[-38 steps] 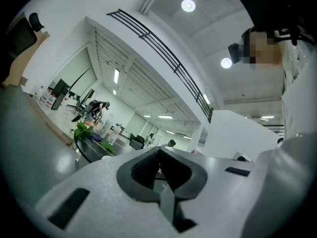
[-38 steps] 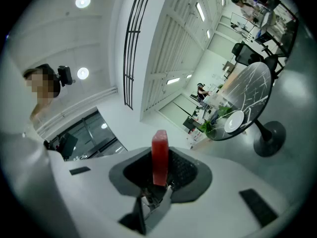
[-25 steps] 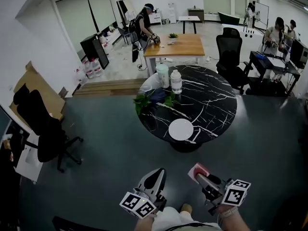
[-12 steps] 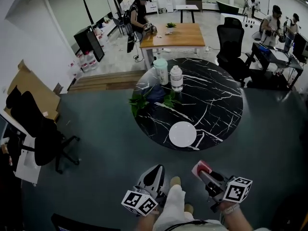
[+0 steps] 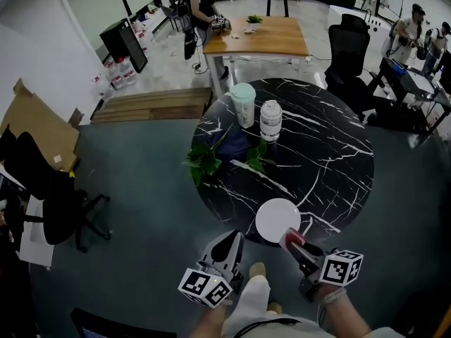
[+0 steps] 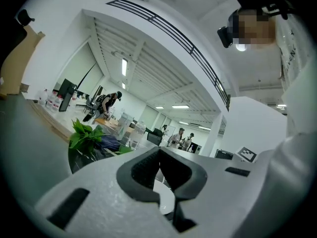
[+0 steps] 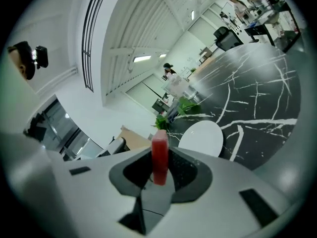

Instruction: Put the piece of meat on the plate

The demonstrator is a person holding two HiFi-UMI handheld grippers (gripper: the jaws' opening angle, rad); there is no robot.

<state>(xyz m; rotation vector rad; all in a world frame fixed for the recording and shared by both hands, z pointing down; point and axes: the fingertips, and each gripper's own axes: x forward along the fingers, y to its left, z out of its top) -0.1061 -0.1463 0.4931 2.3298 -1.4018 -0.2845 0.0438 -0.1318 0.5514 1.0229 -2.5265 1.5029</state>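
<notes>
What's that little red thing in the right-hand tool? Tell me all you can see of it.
That is the piece of meat: a small, flat-sided red block, a little paler at its top end. It stands upright, pinched between the dark jaws of the right gripper, with its top poking out past them. Only the jaws touch it. It is in the air, short of the white plate.
</notes>
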